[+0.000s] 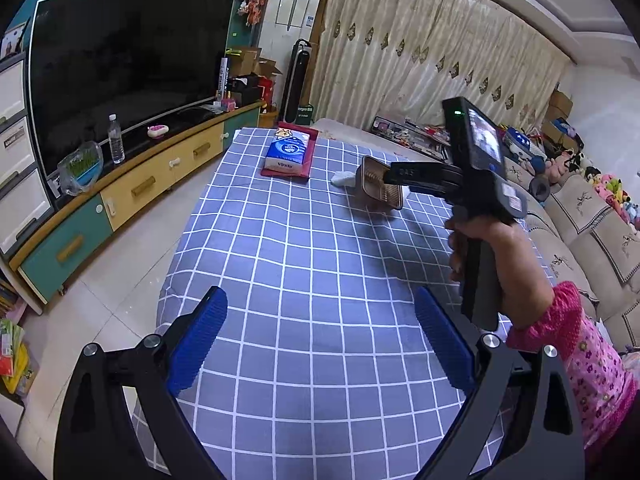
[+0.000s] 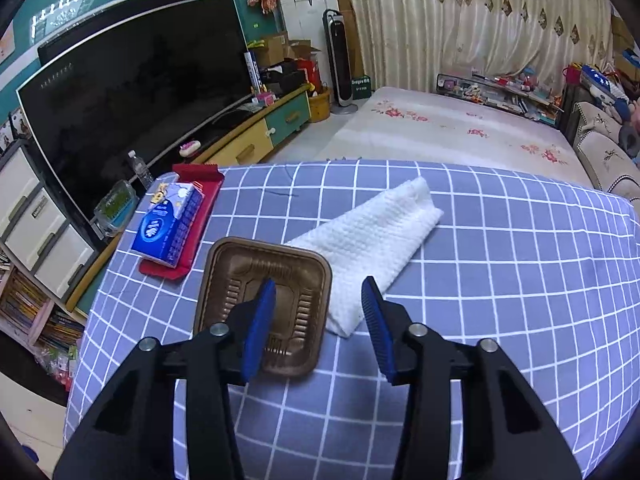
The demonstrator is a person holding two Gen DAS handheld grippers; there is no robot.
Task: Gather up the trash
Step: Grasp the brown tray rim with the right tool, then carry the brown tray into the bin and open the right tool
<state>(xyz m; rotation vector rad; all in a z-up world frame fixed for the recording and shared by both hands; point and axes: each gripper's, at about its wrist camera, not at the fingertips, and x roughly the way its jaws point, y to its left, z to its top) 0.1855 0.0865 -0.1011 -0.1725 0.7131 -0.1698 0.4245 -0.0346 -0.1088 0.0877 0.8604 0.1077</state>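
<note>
Checked blue tablecloth covers the table. Brown plastic tray sits mid-cloth toward its far edge, touching a white paper towel beside it. Tissue pack on red tray, far left corner. Right gripper hovers over the brown tray, jaws apart, empty. Left gripper wide apart over the near edge.

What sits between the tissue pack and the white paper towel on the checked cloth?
The brown plastic tray, seen in the right wrist view. It overlaps the white paper towel's near edge; a strip of checked cloth separates it from the tissue pack.
</note>
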